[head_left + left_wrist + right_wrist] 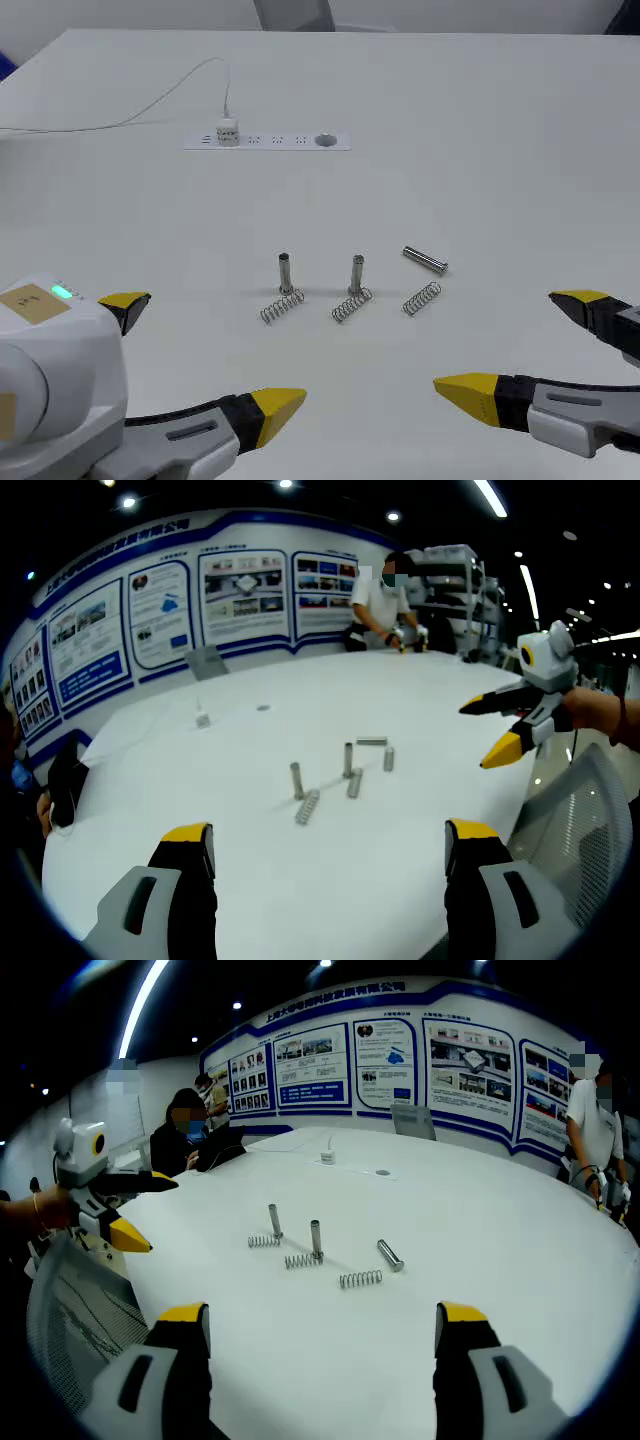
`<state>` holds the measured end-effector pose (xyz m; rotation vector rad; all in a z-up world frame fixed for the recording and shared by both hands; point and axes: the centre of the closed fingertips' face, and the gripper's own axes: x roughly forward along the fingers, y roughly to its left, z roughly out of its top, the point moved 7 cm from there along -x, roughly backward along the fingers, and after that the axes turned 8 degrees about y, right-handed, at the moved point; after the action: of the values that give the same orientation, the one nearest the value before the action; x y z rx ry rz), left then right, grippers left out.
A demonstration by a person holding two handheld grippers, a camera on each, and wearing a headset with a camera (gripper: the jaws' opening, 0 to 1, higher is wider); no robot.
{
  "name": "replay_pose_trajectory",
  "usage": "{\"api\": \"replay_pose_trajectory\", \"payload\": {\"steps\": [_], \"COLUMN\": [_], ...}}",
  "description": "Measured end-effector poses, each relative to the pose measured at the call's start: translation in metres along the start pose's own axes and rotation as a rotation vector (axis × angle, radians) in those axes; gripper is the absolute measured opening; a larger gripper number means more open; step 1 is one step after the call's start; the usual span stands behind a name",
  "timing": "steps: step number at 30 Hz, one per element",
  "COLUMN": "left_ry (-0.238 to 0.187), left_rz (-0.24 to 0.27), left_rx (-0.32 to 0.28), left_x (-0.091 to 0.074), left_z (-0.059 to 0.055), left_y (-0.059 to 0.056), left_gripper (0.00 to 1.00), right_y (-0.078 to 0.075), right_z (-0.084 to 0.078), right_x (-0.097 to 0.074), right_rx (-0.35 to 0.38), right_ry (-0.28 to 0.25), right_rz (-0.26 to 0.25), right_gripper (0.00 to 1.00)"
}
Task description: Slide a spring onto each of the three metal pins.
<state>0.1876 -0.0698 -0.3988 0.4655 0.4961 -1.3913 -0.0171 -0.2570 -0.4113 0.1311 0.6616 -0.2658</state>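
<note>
Currently two pins upright, one flat

On the white table (500, 150), the left pin (285, 272) and middle pin (357, 274) stand vertical. The right pin (425, 260), a smooth steel cylinder, lies flat and skewed. Three coiled wire springs (282, 306) (352, 305) (422, 298) lie diagonally just in front. The left gripper (212, 350) and right gripper (505, 341) gape wide, empty.

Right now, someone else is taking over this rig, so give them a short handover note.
Left gripper: open, empty, above the near edge of the white table. Right gripper: the same.
Short silver metal pins: left pin and middle pin stand upright; right pin lies on its side.
Three small metal coil springs lie flat, one before each pin: left spring, middle spring, right spring.
Done: nothing yet, no spring is on a pin. To do: all three springs.
</note>
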Motion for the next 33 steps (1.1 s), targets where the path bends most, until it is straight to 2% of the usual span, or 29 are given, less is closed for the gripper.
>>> {"api": "replay_pose_trajectory", "payload": {"steps": [33], "left_ry": [0.006], "left_rz": [0.000], "left_rx": [0.019], "left_x": [0.0004], "left_z": [0.0037], "left_y": [-0.0002], "left_gripper": [0.97], "right_y": [-0.0006], "right_z": [-0.0002], "right_x": [-0.0017], "right_rx": [0.023], "right_ry": [-0.007], "right_rz": [0.014], "right_gripper": [0.90]}}
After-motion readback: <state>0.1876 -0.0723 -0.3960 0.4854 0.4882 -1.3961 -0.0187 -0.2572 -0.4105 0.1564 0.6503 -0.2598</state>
